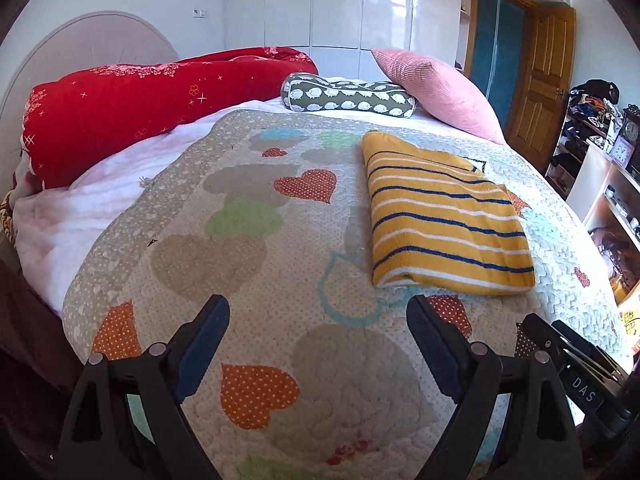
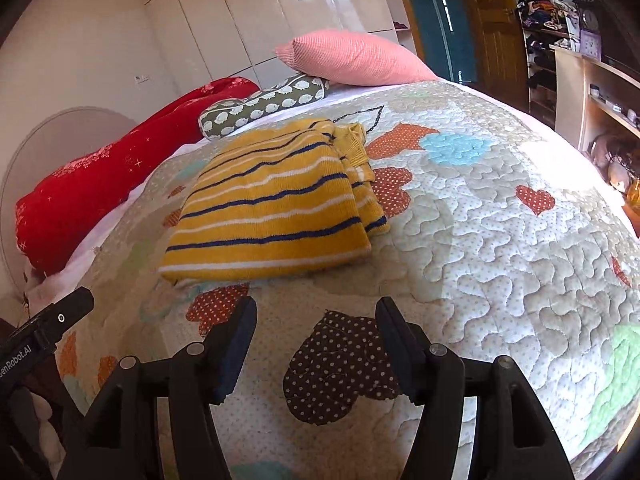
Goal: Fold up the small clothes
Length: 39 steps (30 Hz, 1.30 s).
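A small yellow sweater with navy and white stripes lies folded into a neat rectangle on the heart-patterned quilt. It also shows in the right wrist view, with a sleeve edge sticking out on its right side. My left gripper is open and empty, held above the quilt to the near left of the sweater. My right gripper is open and empty, just in front of the sweater's near edge, apart from it.
A red quilt roll, a green sheep-print bolster and a pink pillow lie at the head of the bed. A wooden door and cluttered shelves stand to the right of the bed.
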Tool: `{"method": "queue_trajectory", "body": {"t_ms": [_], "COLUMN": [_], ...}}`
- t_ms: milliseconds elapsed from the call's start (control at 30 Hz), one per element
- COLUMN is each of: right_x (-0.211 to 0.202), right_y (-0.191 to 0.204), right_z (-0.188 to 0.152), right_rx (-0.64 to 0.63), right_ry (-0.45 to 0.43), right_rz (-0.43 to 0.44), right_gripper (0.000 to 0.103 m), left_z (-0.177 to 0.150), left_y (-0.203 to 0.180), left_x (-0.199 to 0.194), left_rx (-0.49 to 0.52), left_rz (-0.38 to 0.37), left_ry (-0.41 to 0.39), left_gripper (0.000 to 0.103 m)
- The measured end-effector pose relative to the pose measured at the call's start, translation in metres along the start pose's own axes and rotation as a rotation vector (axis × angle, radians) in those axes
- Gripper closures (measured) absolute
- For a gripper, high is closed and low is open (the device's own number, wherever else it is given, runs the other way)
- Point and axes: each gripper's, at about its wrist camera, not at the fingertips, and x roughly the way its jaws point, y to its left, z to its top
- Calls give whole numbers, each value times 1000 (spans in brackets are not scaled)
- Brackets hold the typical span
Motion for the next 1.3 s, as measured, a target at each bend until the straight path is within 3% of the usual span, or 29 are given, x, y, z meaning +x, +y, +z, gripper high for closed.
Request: {"method": "queue_trajectory", "body": {"t_ms": [267,500,667,933,1300], "right_x": [-8,-27,-36,-31,2], "right_y": [13,20,22,19,35], "right_z": [-15,-15,-15,-11,19], "right_rx": [-36,-28,-33,-46,-107], "right_ry": [27,-11,-17,8,69], "right_rz": [-25,-32,-37,-88,-119], "right_gripper": [37,36,36,34,34], "left_z": [-4,-5,-2,20,51], "left_y": [-13,-26,-32,-33,4], "left_x": [-14,-53,-69,-50,-19], "left_rx": [30,93,110,109,-15], "left_rz": [-52,-23,-24,-42,-34], "left_ry": [17,-69,-133,-106,-102], "left_gripper": [14,14,7,6,3]}}
